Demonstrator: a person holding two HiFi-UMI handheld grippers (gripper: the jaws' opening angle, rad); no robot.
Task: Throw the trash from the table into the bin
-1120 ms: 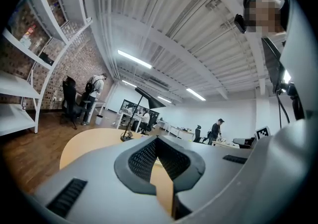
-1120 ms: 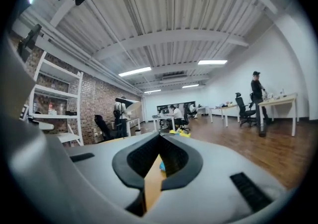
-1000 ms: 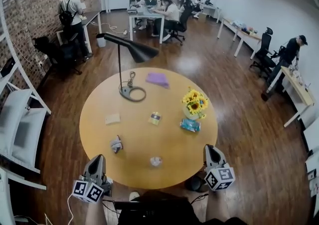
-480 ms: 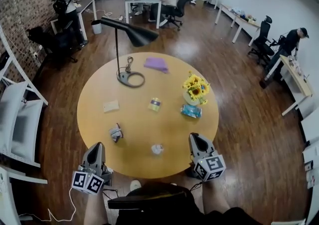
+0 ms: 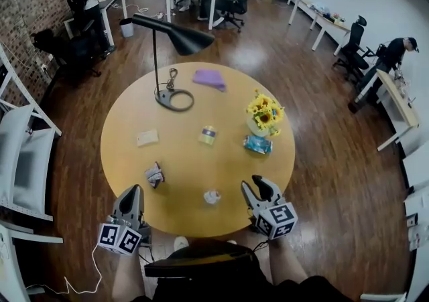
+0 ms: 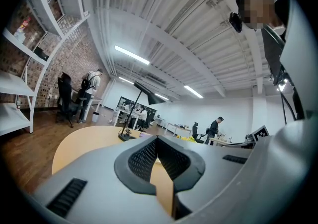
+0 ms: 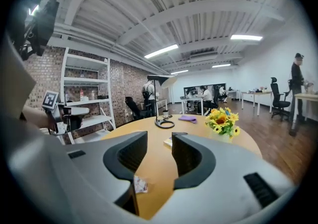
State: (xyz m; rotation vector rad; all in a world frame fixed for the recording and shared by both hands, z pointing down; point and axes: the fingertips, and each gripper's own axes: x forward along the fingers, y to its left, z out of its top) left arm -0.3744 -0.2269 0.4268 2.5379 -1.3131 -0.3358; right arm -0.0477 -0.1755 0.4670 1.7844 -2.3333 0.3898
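Right gripper view: paper wad (image 7: 140, 184) beside fingers (image 7: 126, 157).

The table (image 5: 181, 160) is mostly bare across its near half, so the way in from the front edge to the crumpled paper (image 5: 212, 197) and the wrapper (image 5: 155, 175) is open. Farther right, the sunflower vase (image 5: 263, 120) and blue packet (image 5: 257, 144) crowd the path. The lamp (image 5: 175, 36) overhangs the far left.

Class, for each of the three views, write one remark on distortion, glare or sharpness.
Head view: fisheye bows the room's edges, and ceiling light glares on the floor beyond the table. Left gripper view: black round border; the left gripper looms oversized. Right gripper view: same round border; the sunflowers read crisp, the crumpled paper softer.
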